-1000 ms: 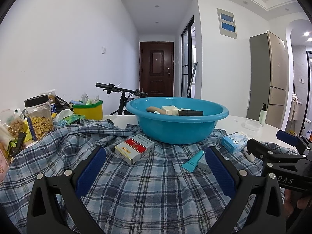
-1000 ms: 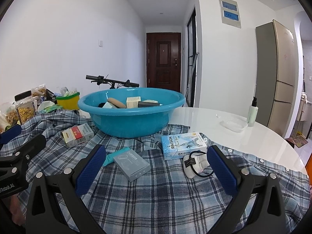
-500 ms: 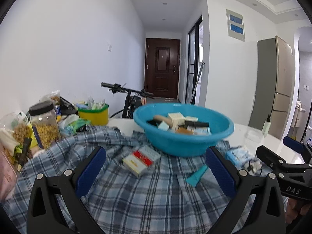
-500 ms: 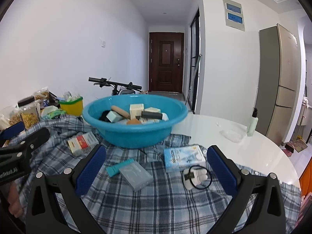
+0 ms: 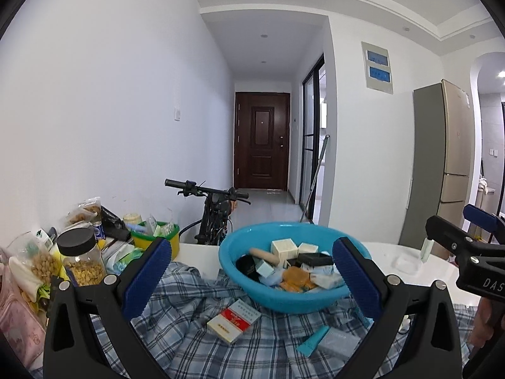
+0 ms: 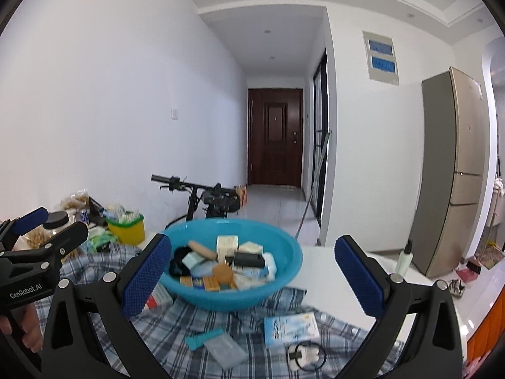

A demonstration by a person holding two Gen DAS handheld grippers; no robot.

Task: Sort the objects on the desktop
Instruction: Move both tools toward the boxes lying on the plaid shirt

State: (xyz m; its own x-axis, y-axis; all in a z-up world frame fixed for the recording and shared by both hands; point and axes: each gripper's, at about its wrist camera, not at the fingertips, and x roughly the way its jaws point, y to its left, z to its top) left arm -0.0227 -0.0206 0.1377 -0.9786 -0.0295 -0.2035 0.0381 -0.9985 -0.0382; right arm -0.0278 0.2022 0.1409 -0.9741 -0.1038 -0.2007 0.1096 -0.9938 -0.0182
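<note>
White table [image 6: 331,271] under plaid cloth [image 5: 189,331], snack jars [image 5: 82,260].

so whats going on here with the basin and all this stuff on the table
A person holds a gripper in each hand; the left gripper and right gripper are both open and empty, above the checked cloth. The blue basin already holds many small items. A red and white box, a teal tube and a light blue box lie outside it.
</note>
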